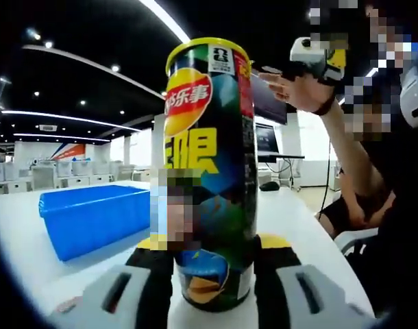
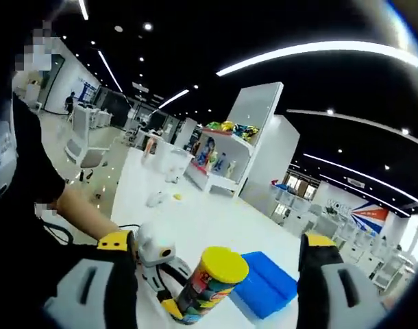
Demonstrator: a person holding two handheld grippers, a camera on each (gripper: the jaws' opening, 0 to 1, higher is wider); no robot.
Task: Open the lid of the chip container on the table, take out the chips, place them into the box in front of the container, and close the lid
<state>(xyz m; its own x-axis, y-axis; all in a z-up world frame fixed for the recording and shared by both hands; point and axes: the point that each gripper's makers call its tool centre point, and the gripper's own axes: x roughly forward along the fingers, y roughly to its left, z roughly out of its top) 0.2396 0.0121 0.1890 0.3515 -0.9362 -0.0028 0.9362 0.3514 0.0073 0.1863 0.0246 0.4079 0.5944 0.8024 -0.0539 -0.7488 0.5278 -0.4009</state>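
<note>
Gripping low on the chip can (image 1: 209, 171), the left gripper (image 1: 212, 274) has both jaws pressed against the tube's base, clamped on it. Can stands upright on the white table (image 1: 31, 267), yellow lid (image 2: 224, 264) on, not opened yet. Right gripper (image 2: 219, 288) hovers above w/ jaws spread wide, nothing between them, lid sitting roughly below the gap.

Handling, my guess: cardboard tube, light, stiff enough but dents if squeezed hard; glossy wrap likely slippery. Lid is thin plastic, snaps off, so best taken at the rim edge and peeled up while the base is held. Chips inside fragile, so tip slowly.

Blue bin (image 1: 92, 216) sits on the table just beside the can, open, looks empty. Person's arm (image 1: 346, 151) is near on the other side. Nothing blocks the lid.
</note>
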